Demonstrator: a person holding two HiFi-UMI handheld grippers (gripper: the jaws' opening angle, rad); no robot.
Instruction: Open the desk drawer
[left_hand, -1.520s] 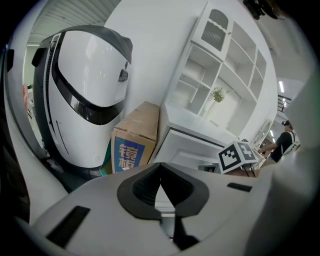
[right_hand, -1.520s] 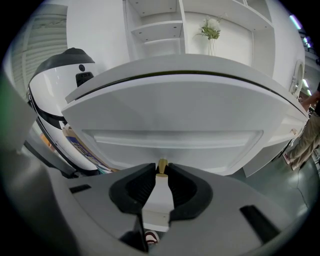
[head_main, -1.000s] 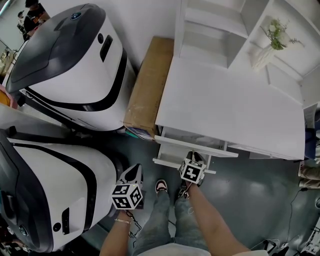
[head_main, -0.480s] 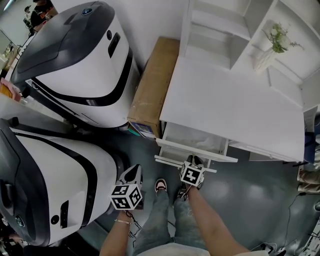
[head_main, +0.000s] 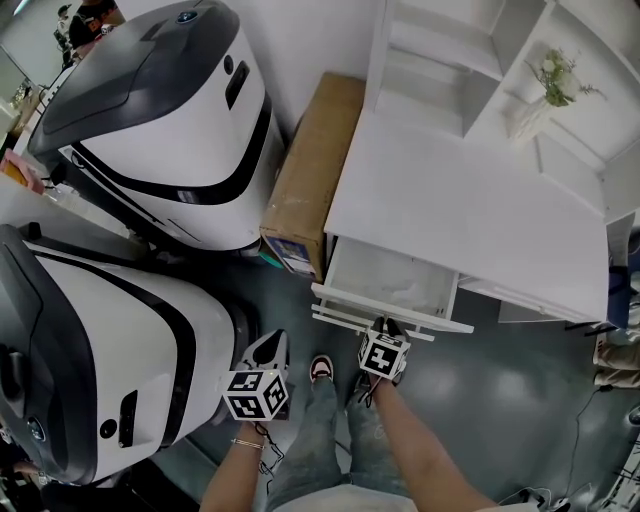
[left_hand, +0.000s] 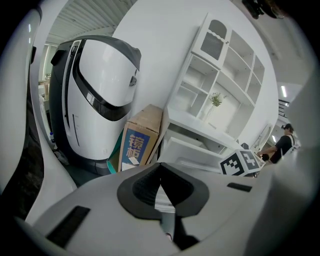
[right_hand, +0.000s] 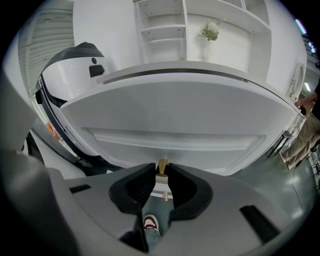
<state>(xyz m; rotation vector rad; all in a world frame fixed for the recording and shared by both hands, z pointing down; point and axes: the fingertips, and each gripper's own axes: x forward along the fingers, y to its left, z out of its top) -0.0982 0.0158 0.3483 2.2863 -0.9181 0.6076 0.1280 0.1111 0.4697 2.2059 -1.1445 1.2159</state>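
Observation:
The white desk (head_main: 470, 220) has its left drawer (head_main: 345, 312) pulled partly out, so the pale inside shows in the head view. My right gripper (head_main: 385, 328) sits at the middle of the drawer front, shut on the small gold knob (right_hand: 162, 166). In the right gripper view the drawer front (right_hand: 175, 125) fills the picture and the right gripper (right_hand: 161, 170) pinches the knob from both sides. My left gripper (head_main: 270, 348) hangs lower left of the drawer, apart from it, holding nothing. In its own view the left gripper (left_hand: 160, 167) has its tips together.
A tall cardboard box (head_main: 305, 170) leans against the desk's left side. Two big white-and-grey machines (head_main: 160, 110) (head_main: 90, 340) stand at the left. White shelves with a vase of flowers (head_main: 545, 85) rise behind the desk. The person's shoe (head_main: 322, 372) stands just below the drawer.
The drawer has slid further out of the desk toward the person, and the right gripper has moved back with it on the knob. The left gripper has shifted slightly.

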